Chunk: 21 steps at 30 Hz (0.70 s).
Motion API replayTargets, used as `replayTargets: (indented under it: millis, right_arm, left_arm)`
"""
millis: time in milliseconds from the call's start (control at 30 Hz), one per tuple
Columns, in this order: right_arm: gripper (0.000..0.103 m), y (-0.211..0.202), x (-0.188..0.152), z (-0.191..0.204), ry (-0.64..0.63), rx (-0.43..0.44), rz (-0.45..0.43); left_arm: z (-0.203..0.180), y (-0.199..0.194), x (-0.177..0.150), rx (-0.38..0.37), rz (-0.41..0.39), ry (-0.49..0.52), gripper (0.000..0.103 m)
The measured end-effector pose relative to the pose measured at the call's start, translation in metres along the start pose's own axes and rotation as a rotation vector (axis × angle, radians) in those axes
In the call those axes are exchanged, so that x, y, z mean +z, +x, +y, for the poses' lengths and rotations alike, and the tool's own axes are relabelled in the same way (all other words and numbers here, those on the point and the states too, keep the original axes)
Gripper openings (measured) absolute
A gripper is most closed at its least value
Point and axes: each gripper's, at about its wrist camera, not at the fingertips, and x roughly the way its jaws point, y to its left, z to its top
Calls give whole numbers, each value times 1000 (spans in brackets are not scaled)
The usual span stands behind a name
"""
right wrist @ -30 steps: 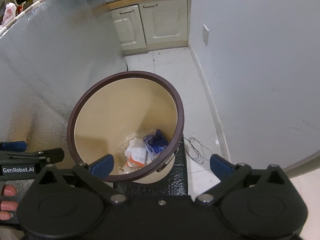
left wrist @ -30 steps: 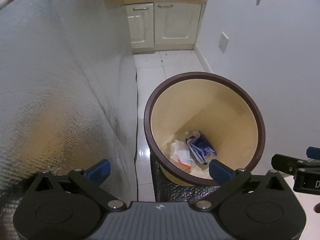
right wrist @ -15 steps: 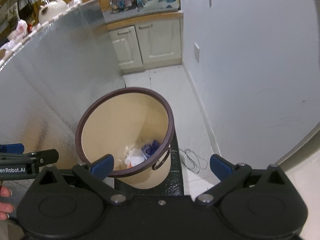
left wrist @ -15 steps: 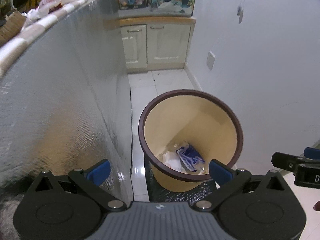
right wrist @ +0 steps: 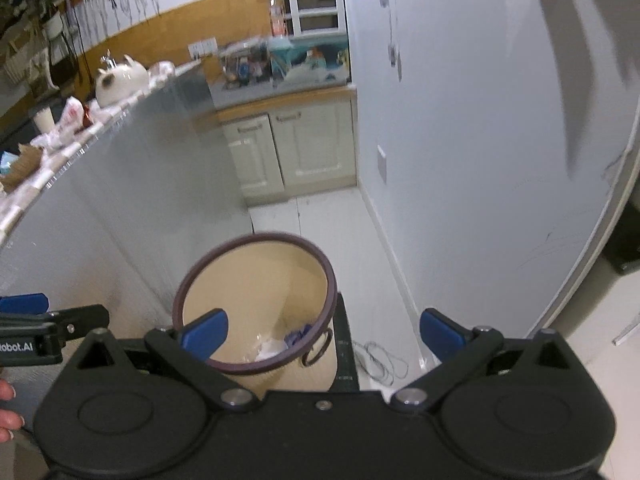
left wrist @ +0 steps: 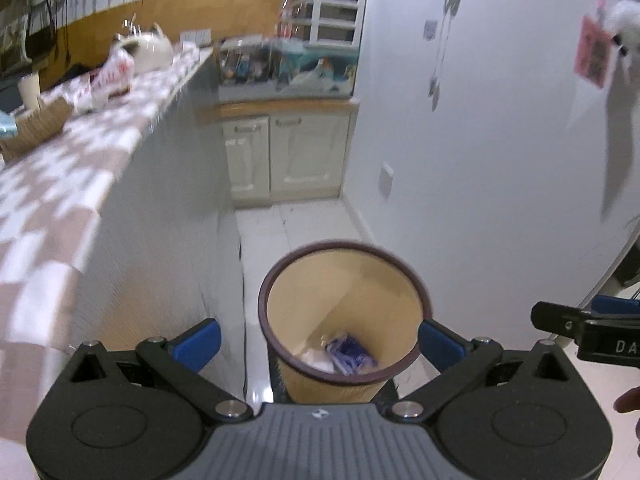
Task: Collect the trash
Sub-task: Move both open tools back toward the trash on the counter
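1. Both my grippers hang high above the floor with nothing in them. My left gripper [left wrist: 318,338] has its jaws spread wide, and so does my right gripper [right wrist: 322,330]; no trash sits between either pair.

2. The bin [left wrist: 344,272] stands on the floor below me, at about 6 o'clock in the left view, between the foil-faced side of the table [left wrist: 72,184] at 9 o'clock and the white wall [left wrist: 480,160] at 3 o'clock. Inside it lie a blue wrapper [left wrist: 350,354] and some white paper [left wrist: 316,362] at the bottom.

3. I judge a drop-off to be done, and the step in hand to be the search for the next piece.

4. The checked tabletop at 10 o'clock carries a crumpled white-and-red bag [left wrist: 110,74], near a white teapot [left wrist: 150,50]. The bag looks like the likeliest trash; blur keeps me from being sure.

5. The next move calls for swinging one gripper towards 10 o'clock over the table, keeping the jaws wide, and closing on the bag's loose bulk, clear of the teapot.
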Motion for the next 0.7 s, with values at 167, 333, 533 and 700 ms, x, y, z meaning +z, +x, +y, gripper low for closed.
replayTargets:
  millis: [167,333,533,700]
  right_arm:
    - [103,-28,9,3,-3,20,-83]
    - [103,-52,20,13,-15,61,-168]
    - [103,-69,36,41,-48,132,-252]
    - [103,-72,50,71,-89,185,-292]
  left_arm:
    - [2,-37,8,-24,-98,12,103]
    - [11,-73,20,-31,-206,14,103]
    - [38,-109,37,-18,-327,11,103]
    - [70,-122,51,28,-375,17,103]
